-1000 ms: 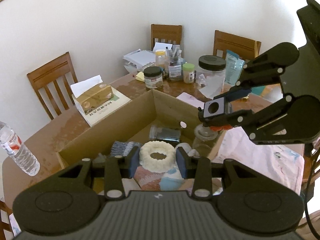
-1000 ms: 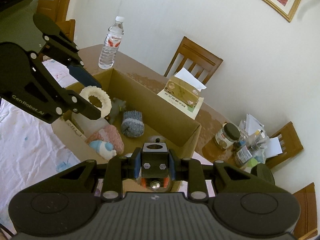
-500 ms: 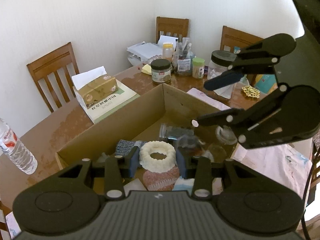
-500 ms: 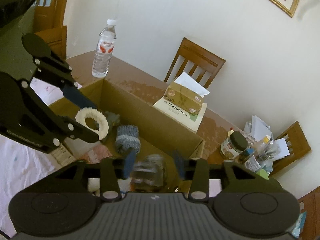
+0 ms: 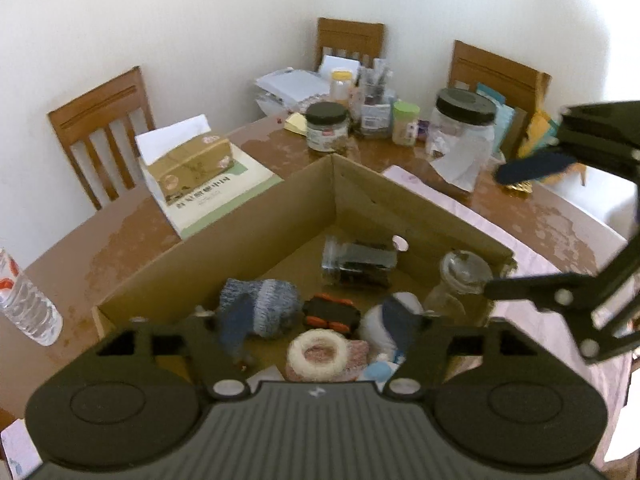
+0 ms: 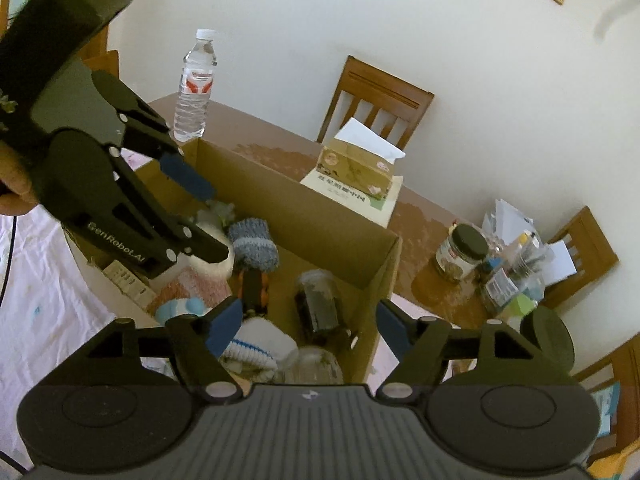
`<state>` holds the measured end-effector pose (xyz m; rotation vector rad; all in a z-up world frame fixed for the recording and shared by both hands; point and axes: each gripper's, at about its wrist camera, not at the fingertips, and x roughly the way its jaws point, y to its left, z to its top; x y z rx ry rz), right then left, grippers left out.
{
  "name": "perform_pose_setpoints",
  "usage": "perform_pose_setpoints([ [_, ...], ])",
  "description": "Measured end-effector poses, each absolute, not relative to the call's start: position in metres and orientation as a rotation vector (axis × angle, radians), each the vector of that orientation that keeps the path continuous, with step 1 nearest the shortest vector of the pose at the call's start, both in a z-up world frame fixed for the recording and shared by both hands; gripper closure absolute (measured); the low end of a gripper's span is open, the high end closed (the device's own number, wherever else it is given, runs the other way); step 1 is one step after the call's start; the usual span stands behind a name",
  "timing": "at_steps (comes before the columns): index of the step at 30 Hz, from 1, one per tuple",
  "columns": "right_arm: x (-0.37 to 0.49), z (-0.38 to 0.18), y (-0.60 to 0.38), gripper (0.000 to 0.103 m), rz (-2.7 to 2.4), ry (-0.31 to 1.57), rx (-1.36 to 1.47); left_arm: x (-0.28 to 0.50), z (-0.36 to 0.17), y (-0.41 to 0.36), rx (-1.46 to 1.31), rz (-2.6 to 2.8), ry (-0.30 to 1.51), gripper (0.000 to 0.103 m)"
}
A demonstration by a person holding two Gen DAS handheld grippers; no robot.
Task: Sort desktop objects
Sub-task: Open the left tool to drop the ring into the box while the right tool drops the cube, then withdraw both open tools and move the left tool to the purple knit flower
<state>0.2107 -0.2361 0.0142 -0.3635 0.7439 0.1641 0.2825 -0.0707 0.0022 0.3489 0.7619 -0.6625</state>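
An open cardboard box (image 5: 280, 208) stands on the brown table. In it lie a white ring (image 5: 318, 354), a grey-blue knitted piece (image 5: 260, 306), an orange-and-black block (image 5: 330, 314), a dark jar on its side (image 5: 360, 262), a clear glass jar (image 5: 460, 280) and a white-and-blue sock (image 6: 256, 346). My left gripper (image 5: 316, 330) is open and empty above the box, over the ring. My right gripper (image 6: 304, 328) is open and empty above the box's near corner; it also shows in the left wrist view (image 5: 516, 232).
A tissue box on a booklet (image 5: 192, 164) sits beyond the box. A water bottle (image 5: 24, 308) stands at the left. Jars and clutter (image 5: 384, 120) crowd the far end. Wooden chairs (image 5: 104, 128) ring the table. A pale cloth (image 6: 36, 320) covers the near side.
My left gripper opened and the white ring dropped into the box. My right gripper opened wide and drew back; the orange-and-black block it held now lies in the box.
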Motion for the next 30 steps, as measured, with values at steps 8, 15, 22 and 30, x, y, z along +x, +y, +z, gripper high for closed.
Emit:
perform_pose_setpoints([
  [8,0.190,0.012,-0.244,0.019,0.115,0.774,-0.309,0.271,0.005,-0.066,0.358,-0.653,0.785,0.017],
  [15,0.163,0.004,-0.256,0.009,0.064,0.780,-0.223,0.243,0.012,-0.063,0.352,-0.642,0.774,0.015],
  [22,0.129,-0.002,-0.257,0.003,0.032,0.803,-0.181,0.206,0.021,-0.060,0.335,-0.662,0.748,0.013],
  [30,0.102,-0.016,-0.256,0.003,0.008,0.825,-0.137,0.176,0.018,-0.066,0.356,-0.660,0.736,0.013],
])
